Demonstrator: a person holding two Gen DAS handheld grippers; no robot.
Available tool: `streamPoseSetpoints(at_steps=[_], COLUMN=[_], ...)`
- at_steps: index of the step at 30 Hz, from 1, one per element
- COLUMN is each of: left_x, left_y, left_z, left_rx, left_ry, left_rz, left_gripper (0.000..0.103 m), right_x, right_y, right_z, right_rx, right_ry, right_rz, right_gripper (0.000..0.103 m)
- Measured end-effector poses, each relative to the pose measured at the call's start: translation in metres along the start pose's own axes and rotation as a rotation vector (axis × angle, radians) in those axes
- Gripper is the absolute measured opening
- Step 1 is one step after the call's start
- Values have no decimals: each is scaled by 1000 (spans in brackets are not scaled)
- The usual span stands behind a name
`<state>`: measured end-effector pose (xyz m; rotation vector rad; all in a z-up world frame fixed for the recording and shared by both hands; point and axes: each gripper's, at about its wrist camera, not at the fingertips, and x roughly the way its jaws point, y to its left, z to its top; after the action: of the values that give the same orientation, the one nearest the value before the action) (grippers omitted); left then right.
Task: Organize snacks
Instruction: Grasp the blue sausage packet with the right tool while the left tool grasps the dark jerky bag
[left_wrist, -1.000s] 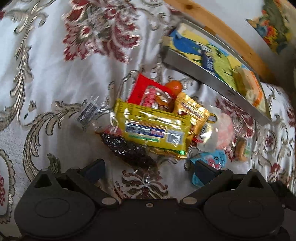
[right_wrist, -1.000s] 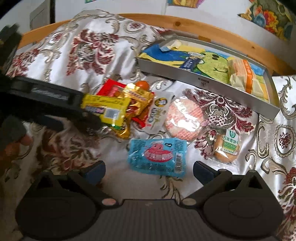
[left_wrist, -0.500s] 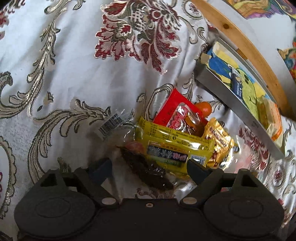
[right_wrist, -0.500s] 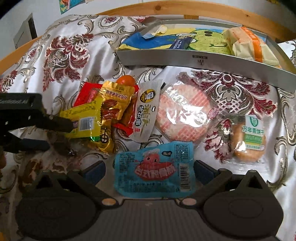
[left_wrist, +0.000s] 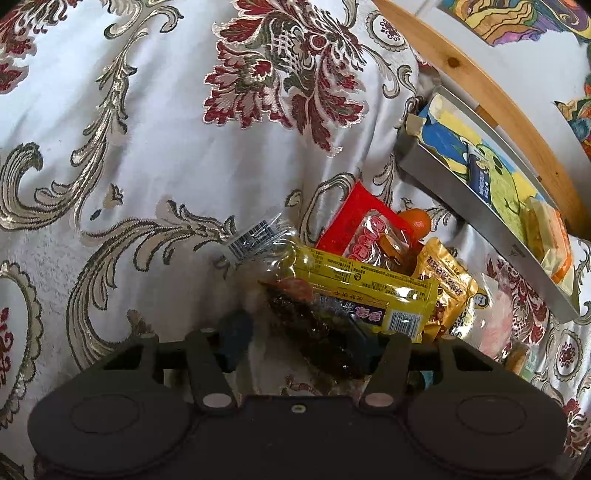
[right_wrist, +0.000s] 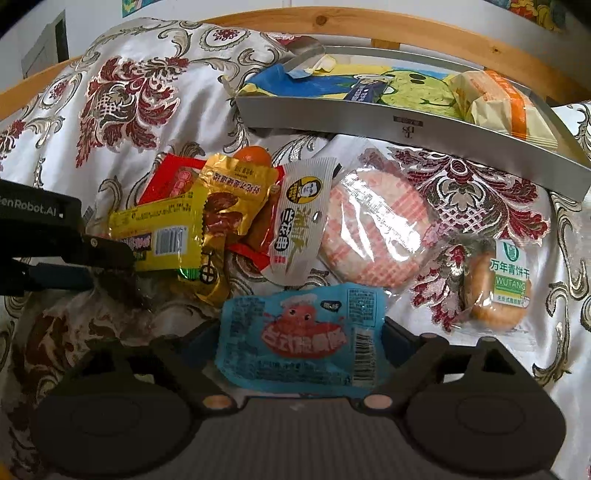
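On a glossy white brocade cloth (right_wrist: 155, 122) woven with red and gold scrolls, a long grey metal tray (right_wrist: 406, 118) sits at 12 o'clock in the right wrist view, holding a crinkled orange-banded wrapper (right_wrist: 495, 103) at its right end. Below it the snacks spread out: a round pink-checked cake in clear film (right_wrist: 373, 236) near centre, a flat blue foil pouch (right_wrist: 301, 338) at 6 o'clock, a yellow foil pack (right_wrist: 159, 232) at 9 o'clock, a gold crinkled pouch (right_wrist: 232, 199) beside it, a white sachet (right_wrist: 303, 221), a red packet (right_wrist: 170, 181), a small round biscuit in clear wrap (right_wrist: 496, 284) at 3 o'clock, and an orange ball (right_wrist: 253, 155).

The right gripper (right_wrist: 301, 338) has its 2 fingers spread, 1 at each short end of the blue pouch (contact cannot be told).

The left gripper (left_wrist: 295, 332) stands part-open around a clear bag of dark, glossy dried fruit (left_wrist: 314, 328), which lies under the yellow pack; whether the pads grip it cannot be told.
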<state>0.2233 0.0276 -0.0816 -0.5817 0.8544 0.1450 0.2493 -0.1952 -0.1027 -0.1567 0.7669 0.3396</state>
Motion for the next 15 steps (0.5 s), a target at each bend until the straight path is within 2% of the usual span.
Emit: streamPoseSetpoints(at_steps=[5, 9, 12, 15], left_x=[1, 10, 12, 13], left_y=[3, -4, -8, -10], left_z=[-2, 0, -1, -1], left_rx=[-23, -10, 0, 3], left_ry=[13, 22, 20, 18], left_rz=[-44, -62, -62, -59], left_gripper=[53, 72, 77, 74], right_x=[-4, -3, -3, -3], right_y=[0, 2, 4, 5], right_z=[1, 1, 0, 0], right_rx=[15, -4, -24, -30], right_ry=[-3, -6, -9, -12], right_rz=[5, -2, -10, -13], right_gripper=[91, 91, 91, 91])
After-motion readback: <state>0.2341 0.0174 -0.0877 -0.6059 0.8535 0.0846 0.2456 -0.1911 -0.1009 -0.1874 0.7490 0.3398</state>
